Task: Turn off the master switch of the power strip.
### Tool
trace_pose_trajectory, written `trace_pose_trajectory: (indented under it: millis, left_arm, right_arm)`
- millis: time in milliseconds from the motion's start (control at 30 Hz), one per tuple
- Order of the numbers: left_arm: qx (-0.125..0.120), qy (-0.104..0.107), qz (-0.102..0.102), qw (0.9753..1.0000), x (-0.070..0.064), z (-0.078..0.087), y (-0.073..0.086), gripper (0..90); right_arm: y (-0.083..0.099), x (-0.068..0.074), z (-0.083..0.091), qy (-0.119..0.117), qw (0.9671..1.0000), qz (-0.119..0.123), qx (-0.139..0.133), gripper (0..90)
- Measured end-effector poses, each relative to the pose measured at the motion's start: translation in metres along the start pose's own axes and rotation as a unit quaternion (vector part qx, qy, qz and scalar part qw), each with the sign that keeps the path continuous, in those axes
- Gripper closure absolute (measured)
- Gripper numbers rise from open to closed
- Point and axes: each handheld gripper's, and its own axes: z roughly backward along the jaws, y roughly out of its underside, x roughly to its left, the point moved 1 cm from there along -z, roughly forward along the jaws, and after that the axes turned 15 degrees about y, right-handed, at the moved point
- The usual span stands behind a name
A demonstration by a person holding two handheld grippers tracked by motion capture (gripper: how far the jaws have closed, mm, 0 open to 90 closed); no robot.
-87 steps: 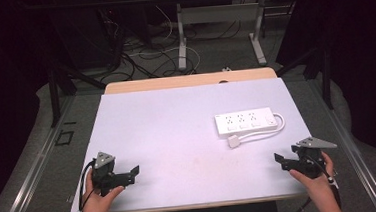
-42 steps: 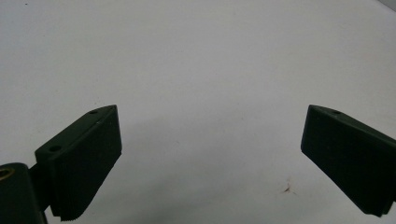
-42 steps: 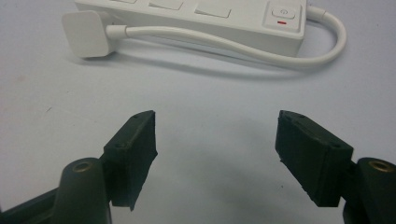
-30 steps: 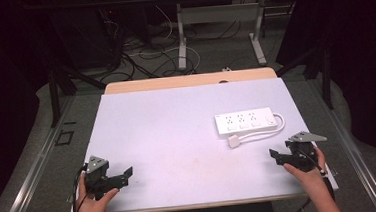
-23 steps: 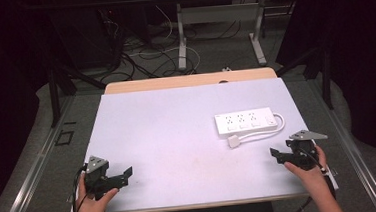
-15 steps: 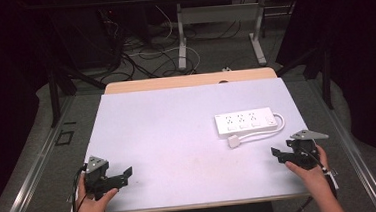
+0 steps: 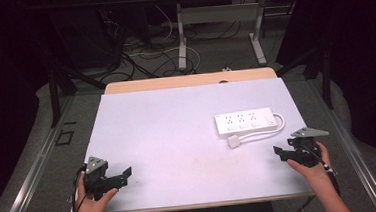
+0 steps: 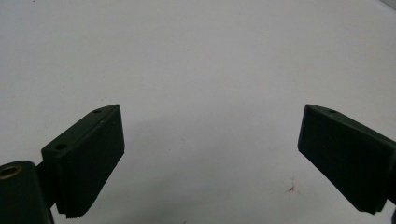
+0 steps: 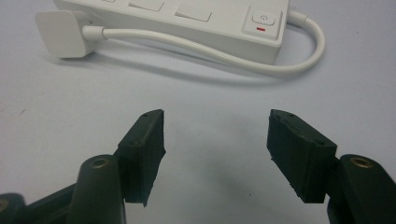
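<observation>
Power strip (image 7: 247, 121) lies flat on the white table (image 7: 178, 132), right half, long side running roughly left-right. Its cable (image 7: 263, 135) loops out of the right end and curls back along the near side to the plug (image 7: 233, 141), which rests on the table just in front of the strip's left end.

Right gripper (image 7: 285, 153) sits at the near right of the table, close to the strip but not touching it; the strip is just beyond and slightly left of its tips. In the right gripper view the strip (image 9: 187, 18) lies straight ahead of the jaws, switch end with the red mark toward the right, cable (image 9: 196, 51) between strip and jaws, plug (image 9: 60, 28) at upper left. Right gripper (image 9: 215, 140) is spread apart with nothing between the jaws (only bare table showing through the gap).

Left gripper (image 7: 123, 174) is at the near left corner, well apart from the strip. In the left gripper view it (image 8: 210, 158) is spread wide, wider than the right one, gripping nothing, low over bare table with a small dark speck (image 8: 292, 188) near the right jaw.

Each gripper is held in a hand at the table's near edge: left hand (image 7: 90, 203), right hand (image 7: 313, 165).
</observation>
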Motion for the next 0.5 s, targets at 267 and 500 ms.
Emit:
trace_pose_trajectory:
  millis: [267, 500]
  left_arm:
    - [0.003, -0.012, 0.002, 0.9999, 0.001, 0.0, 0.0, 7.2]
    - [0.002, -0.03, 0.003, 0.9995, 0.002, 0.001, 0.0, 7.2]
  right_arm:
    - [-0.007, -0.003, 0.001, 0.0, 0.9999, 0.007, 0.013, 36.4]
    - [-0.017, -0.004, 0.002, -0.007, 0.9998, 0.01, 0.018, 36.5]
